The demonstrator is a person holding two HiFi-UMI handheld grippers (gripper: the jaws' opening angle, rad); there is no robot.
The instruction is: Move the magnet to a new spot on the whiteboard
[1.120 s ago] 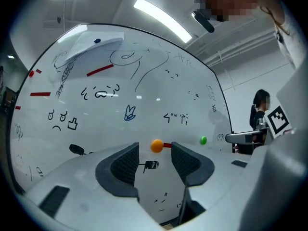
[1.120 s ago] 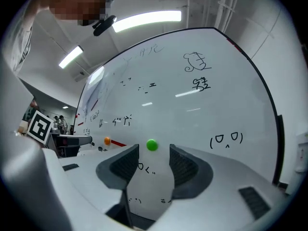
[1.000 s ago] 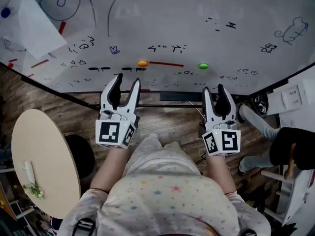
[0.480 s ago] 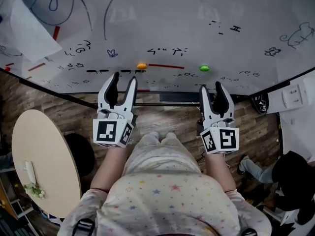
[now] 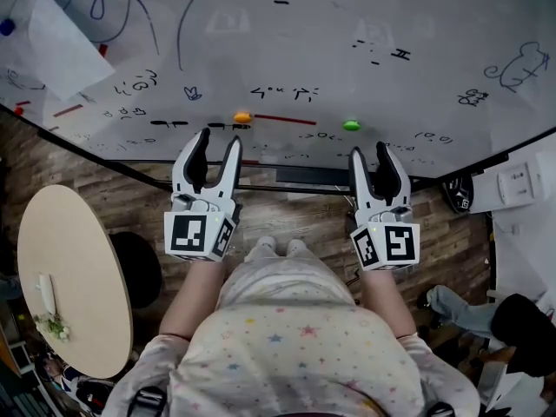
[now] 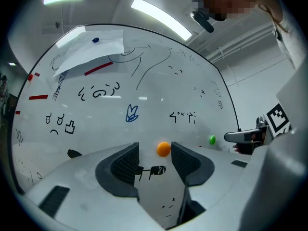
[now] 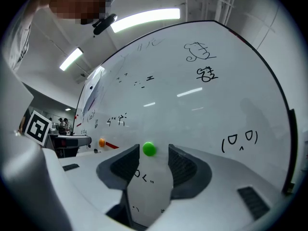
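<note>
A whiteboard (image 5: 330,68) covered in doodles faces me. An orange round magnet (image 5: 242,117) sticks to it by a red line, and a green round magnet (image 5: 351,125) sits to its right. My left gripper (image 5: 215,142) is open and empty, pointing at the board just below the orange magnet (image 6: 163,148), short of it. My right gripper (image 5: 369,155) is open too, aimed at the green magnet (image 7: 149,149), which shows beyond its jaws without touching them. The orange magnet (image 7: 101,142) appears far left in the right gripper view.
A sheet of paper (image 5: 48,46) is pinned to the board's upper left under a blue magnet (image 5: 7,27). A round beige table (image 5: 69,276) stands at my left on the wood floor. A seated person's legs (image 5: 486,307) are at the lower right.
My view has shifted slightly, and the right gripper has edged left. The seated person at right has drawn back their legs. Both magnets stay in place.
</note>
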